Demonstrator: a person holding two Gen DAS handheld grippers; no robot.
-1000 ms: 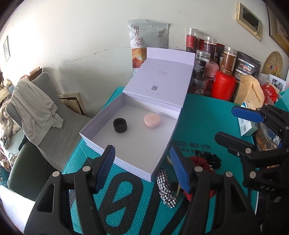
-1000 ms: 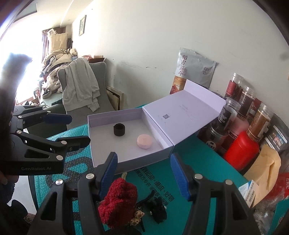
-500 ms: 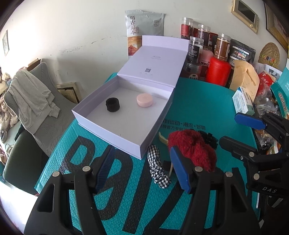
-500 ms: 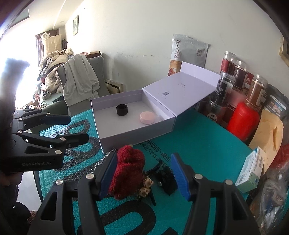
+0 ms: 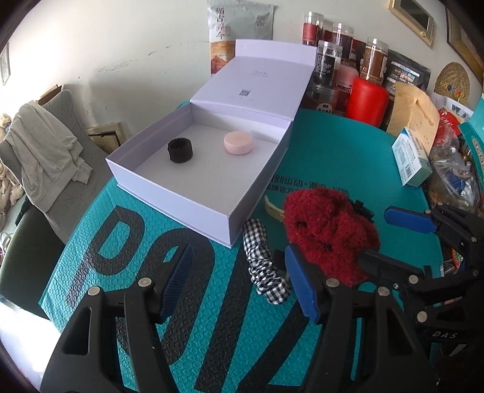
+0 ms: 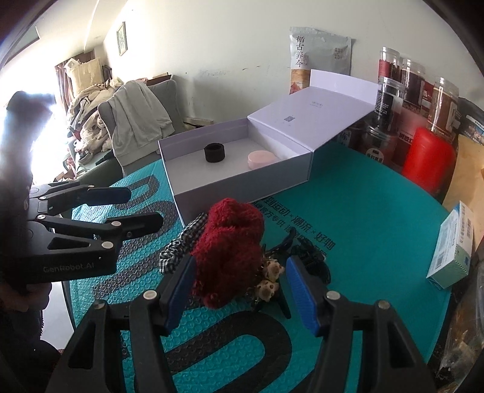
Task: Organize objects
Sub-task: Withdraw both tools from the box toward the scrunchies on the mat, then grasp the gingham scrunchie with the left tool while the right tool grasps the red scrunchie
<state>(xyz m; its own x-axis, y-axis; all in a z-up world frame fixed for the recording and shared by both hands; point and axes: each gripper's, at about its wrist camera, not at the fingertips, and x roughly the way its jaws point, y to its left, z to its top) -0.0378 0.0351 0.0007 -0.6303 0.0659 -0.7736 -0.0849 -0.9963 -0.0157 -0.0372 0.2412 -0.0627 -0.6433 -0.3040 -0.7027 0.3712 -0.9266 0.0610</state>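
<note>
An open white box (image 5: 169, 198) (image 6: 242, 184) on the teal mat holds a black ring (image 5: 180, 150) (image 6: 215, 152) and a pink round case (image 5: 238, 142) (image 6: 260, 158). In front of it lie a fuzzy red scrunchie (image 5: 326, 229) (image 6: 230, 245), a checked scrunchie (image 5: 263, 263) (image 6: 178, 248), a black hair clip (image 6: 308, 257) and a small bear charm (image 6: 269, 281). My right gripper (image 6: 239, 287) is open, its jaws either side of the red scrunchie. My left gripper (image 5: 239, 281) is open and empty, over the mat near the checked scrunchie.
Jars (image 5: 329, 63), a red canister (image 5: 366, 101), a tea bag pouch (image 5: 239, 27) and a yellow packet (image 5: 414, 112) crowd the back wall. A small medicine box (image 5: 410, 160) (image 6: 453, 251) sits at right. A chair with clothes (image 5: 45, 151) stands left of the table.
Both grippers pulled back and dropped lower over the mat. The right gripper came down around the red scrunchie, which now lies between its open jaws.
</note>
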